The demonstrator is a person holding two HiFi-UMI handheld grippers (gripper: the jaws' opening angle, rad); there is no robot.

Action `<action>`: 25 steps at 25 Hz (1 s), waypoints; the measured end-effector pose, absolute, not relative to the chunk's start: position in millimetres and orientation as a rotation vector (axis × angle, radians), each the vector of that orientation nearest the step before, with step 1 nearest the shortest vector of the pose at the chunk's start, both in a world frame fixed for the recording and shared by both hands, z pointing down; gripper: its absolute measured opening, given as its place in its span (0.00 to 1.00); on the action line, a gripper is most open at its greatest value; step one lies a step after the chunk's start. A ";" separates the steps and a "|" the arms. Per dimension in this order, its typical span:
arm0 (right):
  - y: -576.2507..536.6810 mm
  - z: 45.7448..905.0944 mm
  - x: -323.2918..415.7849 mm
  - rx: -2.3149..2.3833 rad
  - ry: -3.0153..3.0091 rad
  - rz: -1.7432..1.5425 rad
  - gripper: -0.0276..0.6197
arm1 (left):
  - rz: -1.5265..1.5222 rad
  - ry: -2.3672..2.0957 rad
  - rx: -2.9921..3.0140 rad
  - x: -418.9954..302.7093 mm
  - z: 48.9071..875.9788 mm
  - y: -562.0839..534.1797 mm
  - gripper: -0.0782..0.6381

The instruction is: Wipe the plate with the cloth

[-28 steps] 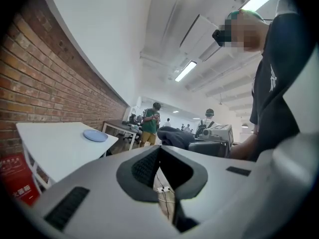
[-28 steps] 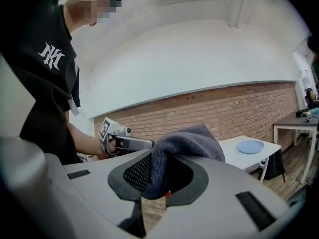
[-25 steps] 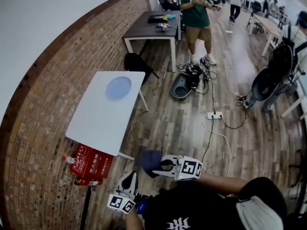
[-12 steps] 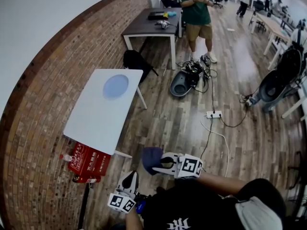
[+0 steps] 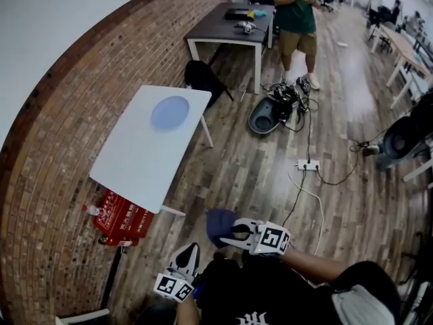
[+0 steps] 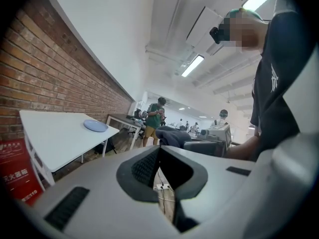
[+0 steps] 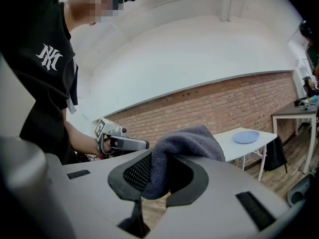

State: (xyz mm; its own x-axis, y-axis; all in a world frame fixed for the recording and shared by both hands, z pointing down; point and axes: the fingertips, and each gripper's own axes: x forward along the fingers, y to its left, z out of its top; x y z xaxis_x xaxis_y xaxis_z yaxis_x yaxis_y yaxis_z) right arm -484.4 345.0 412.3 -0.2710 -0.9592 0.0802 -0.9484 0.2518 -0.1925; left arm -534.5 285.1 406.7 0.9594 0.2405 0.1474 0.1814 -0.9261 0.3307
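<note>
Zero wiping done: right gripper (image 5: 230,231) pinches cloth (image 5: 216,221), left gripper (image 5: 189,250) pressed together, empty. Plate (image 5: 170,112) on table (image 5: 135,171), well apart. Approach and wipe remain.

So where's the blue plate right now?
In the head view the blue plate sits upper left, alone on the white table beside the brick wall, near the table's far end.

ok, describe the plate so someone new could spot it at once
Against the brick wall stands a white table. The plate lies near its far end. It is a pale blue disc, the only thing on that top.
</note>
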 end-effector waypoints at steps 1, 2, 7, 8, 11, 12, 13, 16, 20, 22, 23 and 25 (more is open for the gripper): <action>342.7 413.8 -481.5 -1.861 2.445 -0.322 0.16 | 0.266 0.300 2.787 -533.1 406.9 282.0 0.11; 339.3 415.0 -477.6 -1.861 2.444 -0.334 0.16 | 0.268 0.292 2.783 -530.6 407.5 277.6 0.11; 313.0 416.9 -445.3 -1.884 2.436 -0.358 0.16 | 0.256 0.283 2.775 -499.6 408.5 247.9 0.11; 307.3 417.1 -439.3 -1.888 2.435 -0.363 0.16 | 0.250 0.283 2.778 -492.4 407.5 241.0 0.11; 286.2 415.4 -418.6 -1.901 2.435 -0.372 0.16 | 0.237 0.280 2.794 -466.7 404.6 216.0 0.11; 278.5 413.5 -410.1 -1.907 2.439 -0.376 0.16 | 0.228 0.283 2.796 -456.3 403.3 207.2 0.11; 270.2 411.3 -401.8 -1.914 2.446 -0.383 0.16 | 0.220 0.287 2.797 -446.5 401.8 198.1 0.11; 241.2 401.4 -380.0 -1.938 2.460 -0.380 0.16 | 0.216 0.301 2.802 -422.1 397.6 169.2 0.11; 207.5 387.7 -351.8 -1.972 2.461 -0.323 0.16 | 0.217 0.333 2.800 -396.6 395.0 139.9 0.11; 199.2 384.1 -339.2 -1.990 2.425 -0.292 0.16 | 0.210 0.357 2.803 -385.6 396.3 131.9 0.11; 195.7 381.9 -330.9 -2.011 2.396 -0.282 0.16 | 0.204 0.377 2.804 -377.8 396.2 127.6 0.11; 182.5 375.8 -312.3 -2.066 2.341 -0.274 0.16 | 0.188 0.408 2.795 -360.4 392.9 111.6 0.11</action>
